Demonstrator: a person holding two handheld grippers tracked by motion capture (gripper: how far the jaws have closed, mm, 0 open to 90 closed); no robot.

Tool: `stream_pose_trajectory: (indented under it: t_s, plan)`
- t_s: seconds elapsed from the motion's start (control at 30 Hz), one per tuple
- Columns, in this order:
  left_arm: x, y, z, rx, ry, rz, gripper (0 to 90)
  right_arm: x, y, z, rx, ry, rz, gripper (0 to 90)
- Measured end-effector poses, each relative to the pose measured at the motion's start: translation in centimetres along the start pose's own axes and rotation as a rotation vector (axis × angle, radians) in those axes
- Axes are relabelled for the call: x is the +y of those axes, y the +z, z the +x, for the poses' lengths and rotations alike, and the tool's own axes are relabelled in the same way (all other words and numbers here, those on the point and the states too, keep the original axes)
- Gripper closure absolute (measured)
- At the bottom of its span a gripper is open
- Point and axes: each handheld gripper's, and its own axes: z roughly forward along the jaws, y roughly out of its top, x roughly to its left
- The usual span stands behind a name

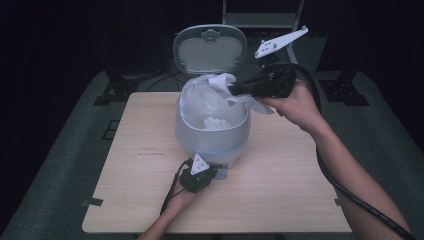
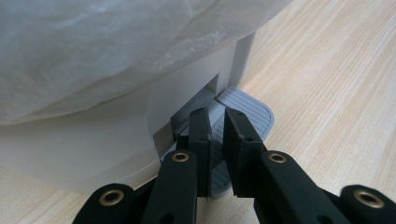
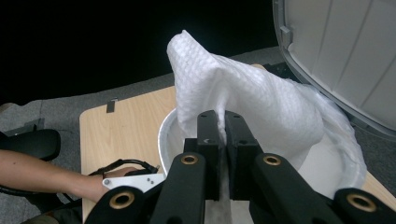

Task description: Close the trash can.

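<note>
A white pedal bin stands mid-table with its lid up and a thin white liner draped over its rim. My left gripper is shut, its tips lying on the grey ribbed pedal at the bin's foot. Over the bin's right rim, my right gripper is shut on a white paper towel, which hangs above the opening. A crumpled white wad lies inside the bin.
The bin stands on a light wooden table surrounded by dark floor. The raised lid is close on the right of the right gripper view. Black stands are behind the table.
</note>
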Motion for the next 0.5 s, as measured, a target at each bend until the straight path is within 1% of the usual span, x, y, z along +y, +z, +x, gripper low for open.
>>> stream_pose_trajectory:
  t_s: [0.23,0.5]
  plan:
    - [0.0,0.0,0.0,0.003,0.003,0.000,81.5,0.4,1.0,0.0,0.019,0.000,-0.001,85.5]
    - [0.0,0.0,0.0,0.000,0.000,-0.001,81.5,0.7,2.1,-0.5,0.023,0.009,0.000,85.4]
